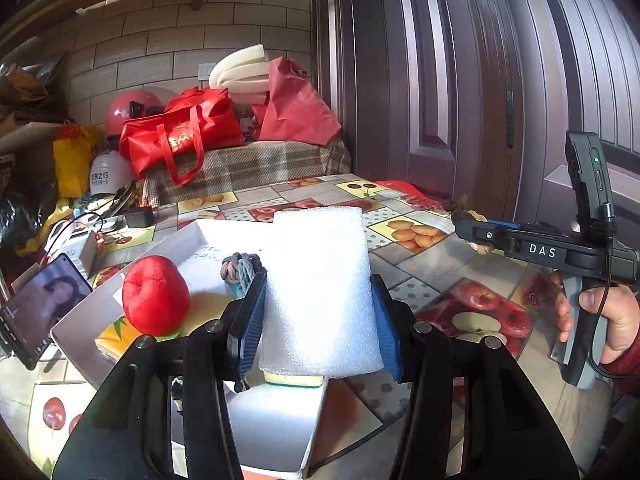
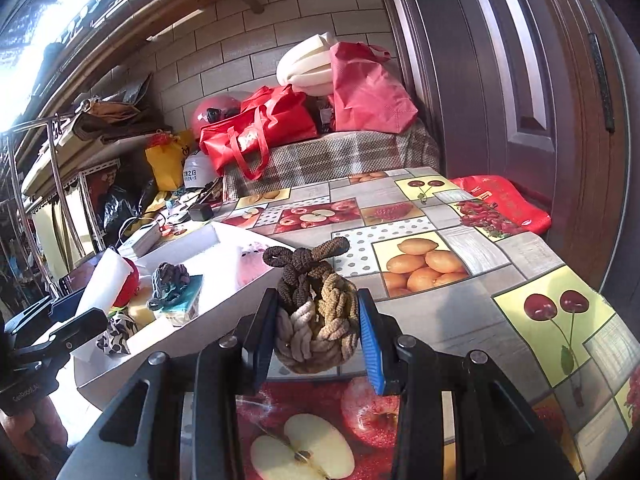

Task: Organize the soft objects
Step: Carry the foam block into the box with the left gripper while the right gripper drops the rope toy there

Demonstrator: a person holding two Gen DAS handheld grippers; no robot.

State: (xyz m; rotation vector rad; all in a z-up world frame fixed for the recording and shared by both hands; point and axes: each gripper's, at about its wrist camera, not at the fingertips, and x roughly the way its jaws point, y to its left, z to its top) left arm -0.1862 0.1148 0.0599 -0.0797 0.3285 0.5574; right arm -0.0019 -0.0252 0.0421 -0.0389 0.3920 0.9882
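The left gripper (image 1: 320, 312) pinches a white foam block (image 1: 320, 292) above the white tray (image 1: 192, 236), while the right gripper (image 2: 316, 336) clasps a knotted rope ball (image 2: 316, 320) over the fruit-print tablecloth (image 2: 500, 280), beside the tray. The foam could spring sideways on release and topple the red plush apple (image 1: 155, 294). The rope ball, seemingly held only by its bulging sides, may slip before reaching the tray.

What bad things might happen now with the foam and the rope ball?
The left hand-held gripper pinches the white foam block over a crowded white tray; lowering it might knock the red plush fruit or gray knot. The right hand-held gripper grips the brown rope ball by its sides above the table, so it might slip out.
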